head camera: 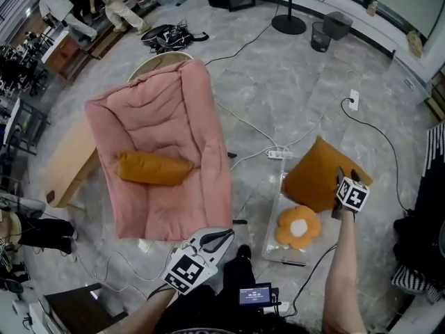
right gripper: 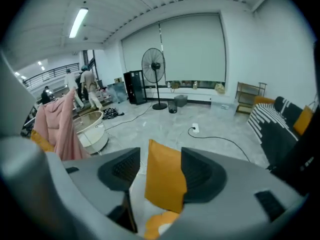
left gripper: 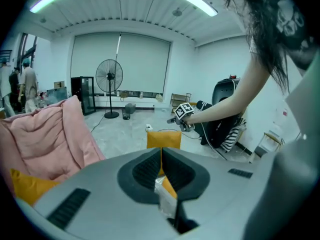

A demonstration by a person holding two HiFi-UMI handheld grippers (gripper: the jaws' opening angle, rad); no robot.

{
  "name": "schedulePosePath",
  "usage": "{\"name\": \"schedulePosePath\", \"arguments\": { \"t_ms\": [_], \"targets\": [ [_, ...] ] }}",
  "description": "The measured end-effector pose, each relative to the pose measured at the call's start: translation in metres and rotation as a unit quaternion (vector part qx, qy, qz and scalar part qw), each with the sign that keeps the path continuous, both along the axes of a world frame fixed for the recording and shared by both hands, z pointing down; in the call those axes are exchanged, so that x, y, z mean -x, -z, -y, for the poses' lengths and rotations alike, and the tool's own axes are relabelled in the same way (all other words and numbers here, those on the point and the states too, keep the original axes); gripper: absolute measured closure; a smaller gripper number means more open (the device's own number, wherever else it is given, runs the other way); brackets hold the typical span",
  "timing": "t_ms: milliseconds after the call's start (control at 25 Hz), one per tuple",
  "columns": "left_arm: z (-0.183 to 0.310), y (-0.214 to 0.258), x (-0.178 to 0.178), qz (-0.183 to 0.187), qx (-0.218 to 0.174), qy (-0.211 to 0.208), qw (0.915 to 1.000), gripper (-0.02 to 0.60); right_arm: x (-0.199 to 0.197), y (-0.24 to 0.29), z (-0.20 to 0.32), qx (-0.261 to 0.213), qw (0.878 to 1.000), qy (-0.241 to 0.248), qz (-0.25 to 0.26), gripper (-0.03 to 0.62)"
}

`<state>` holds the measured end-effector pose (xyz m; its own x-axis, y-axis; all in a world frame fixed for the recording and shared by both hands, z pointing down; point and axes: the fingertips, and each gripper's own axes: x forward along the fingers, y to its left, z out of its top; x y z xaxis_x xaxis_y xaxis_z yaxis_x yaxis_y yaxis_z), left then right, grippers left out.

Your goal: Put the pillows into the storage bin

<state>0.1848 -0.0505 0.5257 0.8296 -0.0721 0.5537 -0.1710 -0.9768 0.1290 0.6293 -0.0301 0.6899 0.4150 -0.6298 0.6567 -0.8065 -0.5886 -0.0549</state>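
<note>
A clear storage bin (head camera: 271, 245) lies on the floor right of the pink-draped chair (head camera: 163, 117). A flower-shaped pillow (head camera: 297, 227) lies in it, and a square orange pillow (head camera: 316, 176) stands tilted at its far end. My right gripper (head camera: 348, 175) hangs over that pillow's right corner. In the right gripper view (right gripper: 160, 171) its jaws stand open with the orange pillow (right gripper: 165, 181) between them, clear of the left pad. An orange bolster pillow (head camera: 153, 168) rests on the chair. My left gripper (head camera: 219, 239) is low by the chair's front, shut and empty (left gripper: 161, 159).
A power strip (head camera: 280, 153) and cables run across the floor behind the bin. A wooden table (head camera: 69, 162) stands left of the chair. A fan base (head camera: 288, 24) and a waste bin (head camera: 320, 37) are far back. Striped fabric (head camera: 434, 152) hangs at the right edge.
</note>
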Motion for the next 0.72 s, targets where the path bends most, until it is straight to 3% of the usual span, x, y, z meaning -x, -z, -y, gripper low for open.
{"name": "schedulePosePath", "arguments": {
  "t_ms": [160, 560, 720],
  "targets": [
    [0.008, 0.006, 0.014, -0.005, -0.005, 0.013, 0.9999, 0.565, 0.036, 0.011, 0.014, 0.009, 0.998, 0.066, -0.014, 0.336],
    [0.025, 0.027, 0.058, -0.028, -0.019, 0.067, 0.9972, 0.565, 0.143, 0.081, 0.059, -0.050, 0.983, 0.176, -0.011, 0.341],
    [0.045, 0.033, 0.092, -0.045, -0.013, 0.102, 0.9937, 0.565, 0.201, 0.101, 0.082, -0.060, 0.974, 0.218, -0.007, 0.342]
  ]
}}
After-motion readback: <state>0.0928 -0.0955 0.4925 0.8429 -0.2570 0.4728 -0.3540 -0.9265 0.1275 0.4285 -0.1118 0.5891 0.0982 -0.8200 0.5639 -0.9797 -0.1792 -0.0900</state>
